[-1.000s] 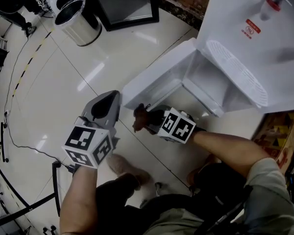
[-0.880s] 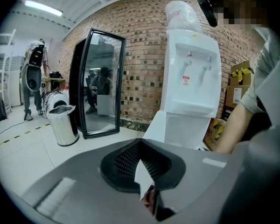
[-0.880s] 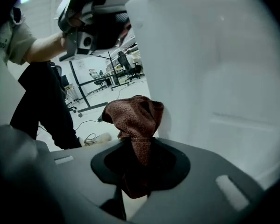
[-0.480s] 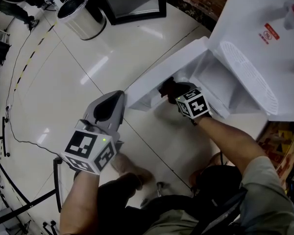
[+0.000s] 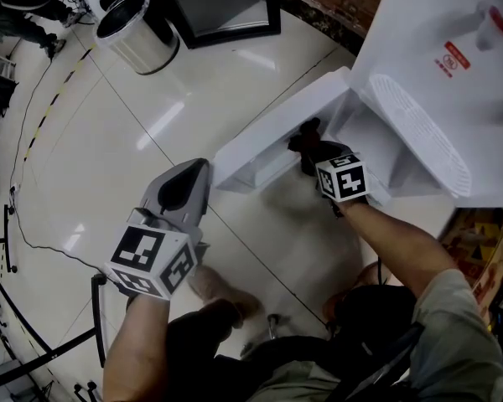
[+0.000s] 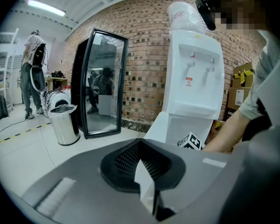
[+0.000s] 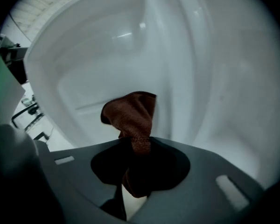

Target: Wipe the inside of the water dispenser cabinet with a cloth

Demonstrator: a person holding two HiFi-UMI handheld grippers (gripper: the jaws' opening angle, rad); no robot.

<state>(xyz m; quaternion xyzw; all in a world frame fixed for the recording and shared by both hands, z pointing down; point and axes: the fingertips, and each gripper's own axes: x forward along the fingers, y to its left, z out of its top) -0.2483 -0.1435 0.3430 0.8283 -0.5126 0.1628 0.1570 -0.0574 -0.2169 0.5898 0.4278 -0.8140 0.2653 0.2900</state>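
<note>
One crumpled brown cloth (image 7: 129, 112) in right tongs (image 7: 134, 147); smooth white plastic cabinet (image 7: 107, 55).

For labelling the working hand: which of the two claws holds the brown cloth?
The right claw: it grips the brown cloth at the open white cabinet. The left claw is shut and empty, away from it.
</note>
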